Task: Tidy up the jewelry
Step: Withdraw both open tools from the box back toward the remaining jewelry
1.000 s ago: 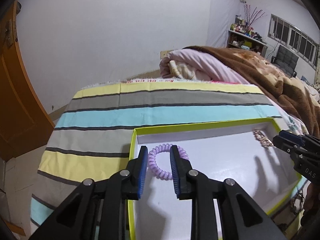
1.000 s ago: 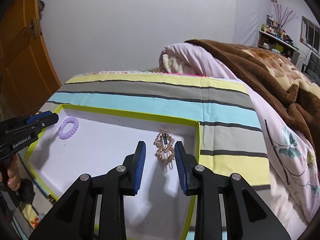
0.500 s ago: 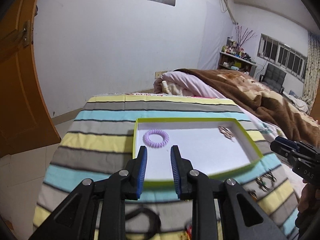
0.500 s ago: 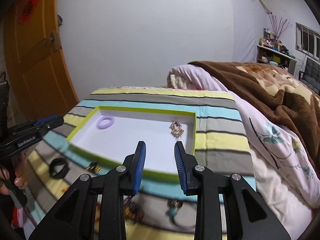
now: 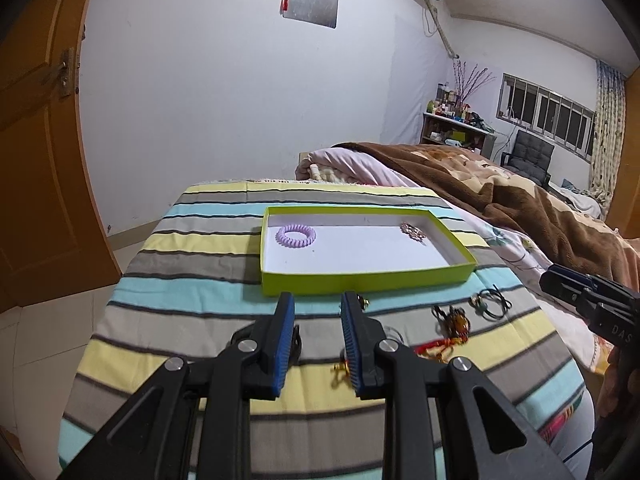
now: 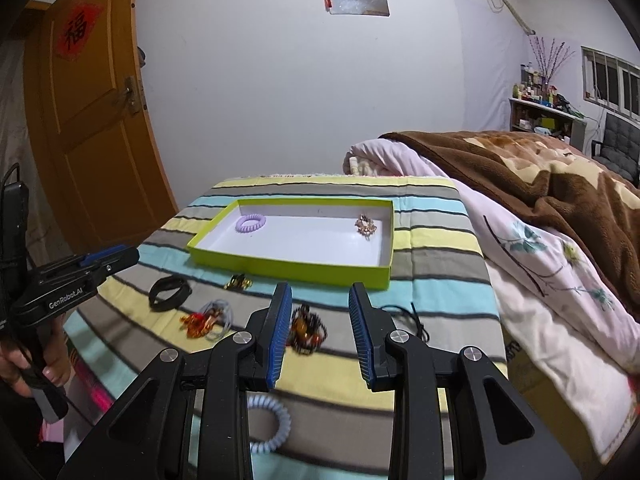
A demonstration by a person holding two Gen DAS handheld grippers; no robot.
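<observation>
A lime-green tray with a white floor lies on the striped cloth. It holds a purple spiral hair tie at its left end and a gold hair clip at its right end. My left gripper hovers open in front of the tray with nothing between its fingers. My right gripper is also open and empty, above an amber-brown ornament on the cloth. Near the tray lie a black band, a small gold clip, a red-orange piece and a pale blue spiral tie.
A brown blanket and a pink quilt are heaped along the right side of the bed. An orange door stands at the left. The cloth's left edge drops to a tiled floor. A black cord tie lies at the right.
Both grippers have drawn back and up from the tray. The purple tie and gold clip stay inside it. The loose pieces in front of the tray have come into view.
</observation>
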